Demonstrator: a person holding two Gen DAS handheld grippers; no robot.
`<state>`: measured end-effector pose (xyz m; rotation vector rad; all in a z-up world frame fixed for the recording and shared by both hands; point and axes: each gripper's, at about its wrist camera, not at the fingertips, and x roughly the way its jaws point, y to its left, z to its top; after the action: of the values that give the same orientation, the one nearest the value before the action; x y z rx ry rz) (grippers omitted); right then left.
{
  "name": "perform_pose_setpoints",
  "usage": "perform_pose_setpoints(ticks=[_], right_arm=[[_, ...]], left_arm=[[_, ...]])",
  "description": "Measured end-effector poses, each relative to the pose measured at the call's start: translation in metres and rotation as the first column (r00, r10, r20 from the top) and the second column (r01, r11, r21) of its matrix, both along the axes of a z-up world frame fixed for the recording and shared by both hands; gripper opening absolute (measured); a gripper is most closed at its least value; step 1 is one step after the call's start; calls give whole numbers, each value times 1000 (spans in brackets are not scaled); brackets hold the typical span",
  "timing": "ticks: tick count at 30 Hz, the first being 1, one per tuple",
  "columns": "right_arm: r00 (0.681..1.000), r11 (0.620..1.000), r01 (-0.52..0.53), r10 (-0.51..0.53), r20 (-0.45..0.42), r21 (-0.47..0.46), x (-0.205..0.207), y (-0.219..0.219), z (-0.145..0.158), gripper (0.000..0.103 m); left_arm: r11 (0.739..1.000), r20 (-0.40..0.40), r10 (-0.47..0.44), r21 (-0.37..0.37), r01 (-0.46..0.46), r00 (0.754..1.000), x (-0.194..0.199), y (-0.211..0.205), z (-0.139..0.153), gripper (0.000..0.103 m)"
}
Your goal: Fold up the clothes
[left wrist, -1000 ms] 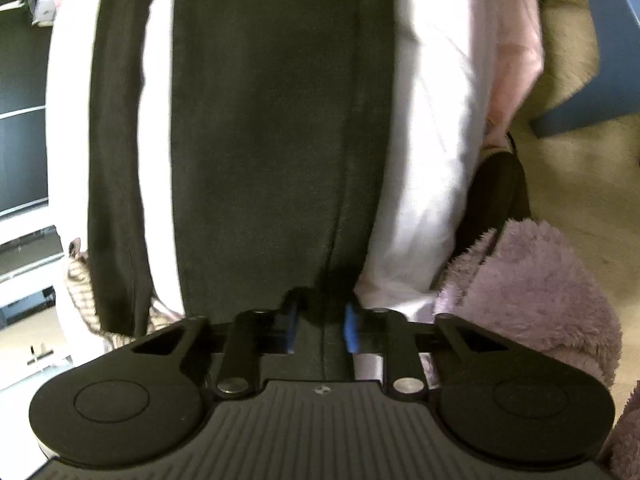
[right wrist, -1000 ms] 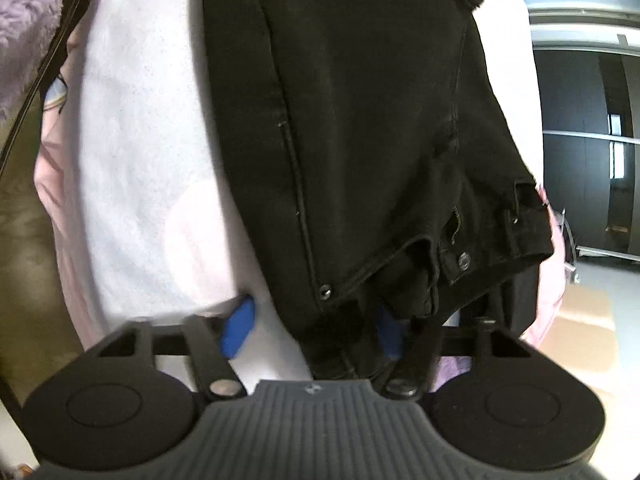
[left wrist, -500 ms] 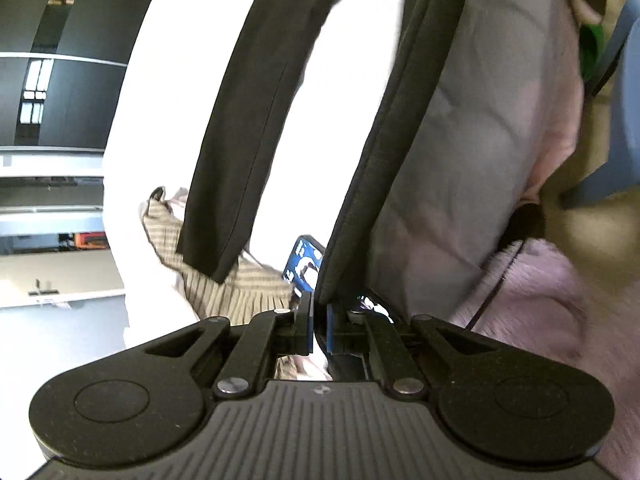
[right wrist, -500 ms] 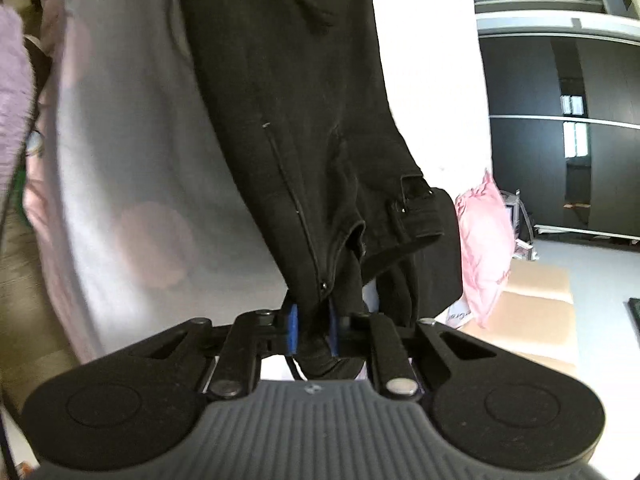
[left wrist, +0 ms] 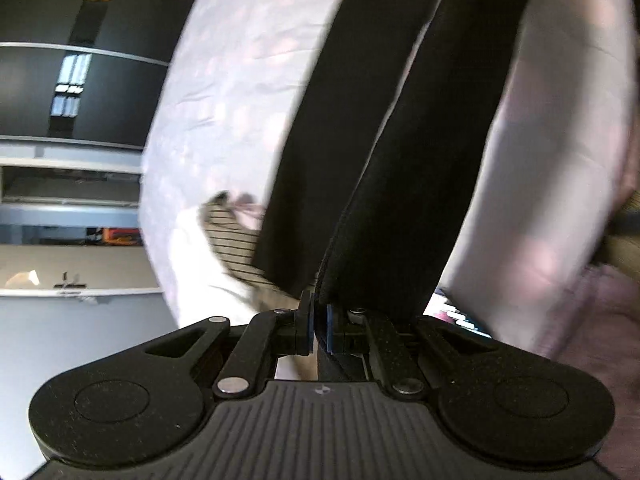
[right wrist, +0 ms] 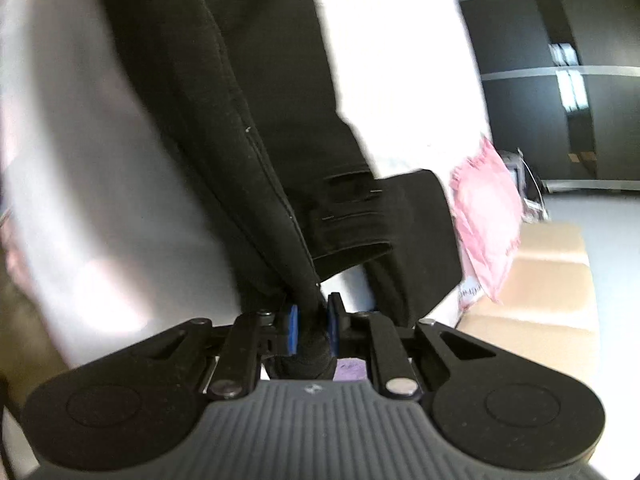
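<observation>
Trousers, black, hang lifted over the pale bedsheet because I have my right gripper clamped at their waistband and my left gripper pinched on a leg edge, I judge for folding.

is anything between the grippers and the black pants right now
Nothing visible. The left gripper is shut directly on a leg edge of the black pants, and the right gripper is clamped on the fabric near the waistband. Both grips look like bare fabric contact.
</observation>
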<state>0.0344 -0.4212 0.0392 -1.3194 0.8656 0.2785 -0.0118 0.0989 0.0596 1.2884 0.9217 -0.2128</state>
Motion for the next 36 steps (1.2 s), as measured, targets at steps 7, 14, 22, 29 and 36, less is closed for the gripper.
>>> perform_pose_setpoints(ticks=[7,14,22,29,36], right_arm=[[990,987,141,-143,18,83,90,6,12,14],[982,980,187,-185,-31,68,164,15,-22,13],[967,968,251,-249,-42,30,209,15,-56,14],[948,948,313,-315,34,63,203,14,-48,47],[896,905,375,-410,169,202,175,13,-12,54]], left_arm=[[998,-69,54,38,-52,996,116,2,-10,4],[990,-196,138,27,-135,971,227,4,-54,4],[970,-232,210,-74,-232,950,288,14,-103,19],[943,-145,221,-219,-250,964,292,38,-76,57],[933,-82,208,-283,-222,975,259,45,-40,67]])
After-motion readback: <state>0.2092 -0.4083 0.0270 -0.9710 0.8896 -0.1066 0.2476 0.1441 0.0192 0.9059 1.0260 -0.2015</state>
